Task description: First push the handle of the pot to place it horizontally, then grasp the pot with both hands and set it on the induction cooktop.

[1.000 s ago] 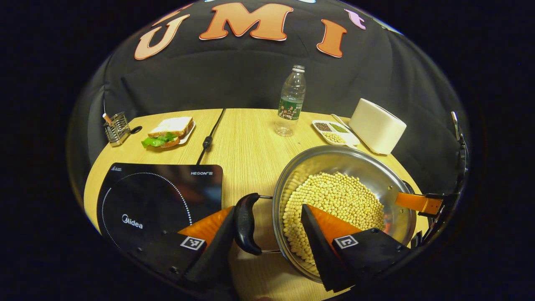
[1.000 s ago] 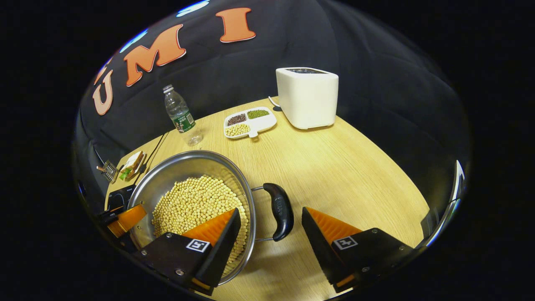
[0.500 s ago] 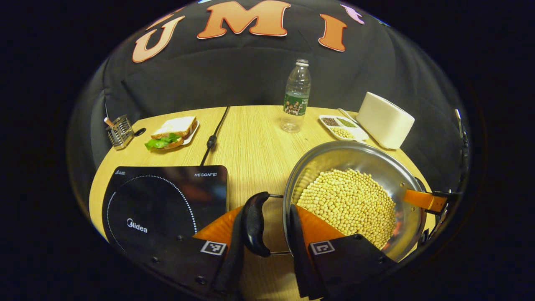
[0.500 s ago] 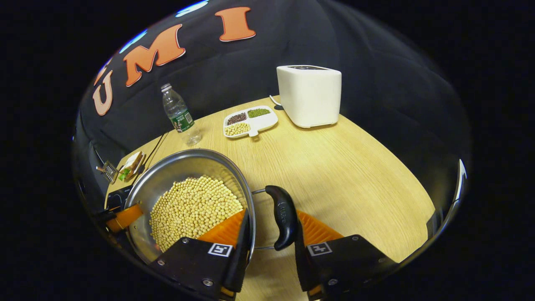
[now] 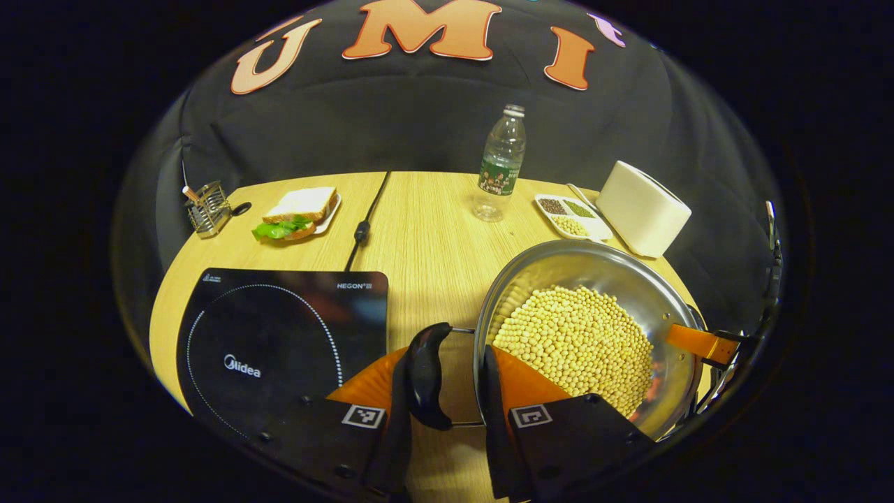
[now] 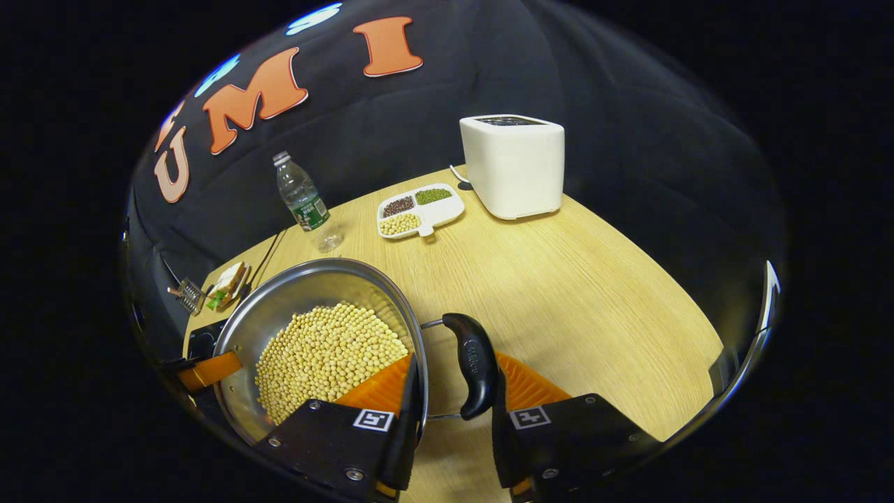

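Note:
A steel pot (image 5: 594,262) full of soybeans rests on the wooden table, right of the black induction cooktop (image 5: 279,335). Its two black handles lie level, one on each side. My left gripper (image 5: 445,363) is shut on the left handle (image 5: 426,377), one finger outside the handle and the other inside the pot wall. My right gripper (image 6: 455,360) is shut the same way on the right handle (image 6: 475,363). In the left gripper view, an orange finger of the right gripper (image 5: 691,342) shows at the pot's far rim. A corner of the cooktop (image 6: 202,342) peeks out behind the pot.
At the back of the table (image 6: 559,279) stand a water bottle (image 5: 499,164), a white boxy appliance (image 5: 642,208) and a divided dish of grains (image 5: 571,215). A sandwich on a plate (image 5: 299,212) and a wire holder (image 5: 207,208) sit behind the cooktop. Its power cable (image 5: 363,223) runs to the back.
A second ago both grippers stood open around the handles; both have closed on them. Over the last half second the views have shifted only slightly.

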Motion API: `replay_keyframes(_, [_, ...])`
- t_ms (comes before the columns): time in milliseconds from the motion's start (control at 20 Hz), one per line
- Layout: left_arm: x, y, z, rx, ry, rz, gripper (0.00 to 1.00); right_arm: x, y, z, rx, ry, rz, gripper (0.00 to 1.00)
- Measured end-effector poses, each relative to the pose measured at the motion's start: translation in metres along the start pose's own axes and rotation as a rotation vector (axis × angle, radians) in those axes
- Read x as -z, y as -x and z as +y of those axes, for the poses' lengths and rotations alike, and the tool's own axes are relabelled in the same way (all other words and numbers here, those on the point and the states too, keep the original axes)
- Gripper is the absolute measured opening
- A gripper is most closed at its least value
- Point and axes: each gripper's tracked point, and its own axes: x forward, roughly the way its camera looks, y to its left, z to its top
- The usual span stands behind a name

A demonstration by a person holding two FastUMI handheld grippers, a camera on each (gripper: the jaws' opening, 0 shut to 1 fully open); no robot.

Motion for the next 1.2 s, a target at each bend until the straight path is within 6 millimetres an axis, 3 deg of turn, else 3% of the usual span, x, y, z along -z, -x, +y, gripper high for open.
replay_keyframes(250, [-0.02, 0.026, 0.026, -0.014, 0.033, -0.022, 0.51, -0.016, 0.017, 0.032, -0.039, 0.018, -0.026, 0.46])
replay_keyframes(550, [-0.033, 0.069, 0.079, -0.057, 0.086, -0.055, 0.52, -0.027, 0.041, 0.092, -0.109, 0.065, -0.046, 0.46])
replay_keyframes(1000, [-0.027, 0.123, 0.183, -0.158, 0.113, -0.086, 0.51, 0.003, 0.063, 0.196, -0.213, 0.089, -0.012, 0.46])
replay_keyframes(1200, [-0.019, 0.133, 0.222, -0.179, 0.124, -0.073, 0.52, 0.02, 0.068, 0.232, -0.233, 0.088, 0.013, 0.45])
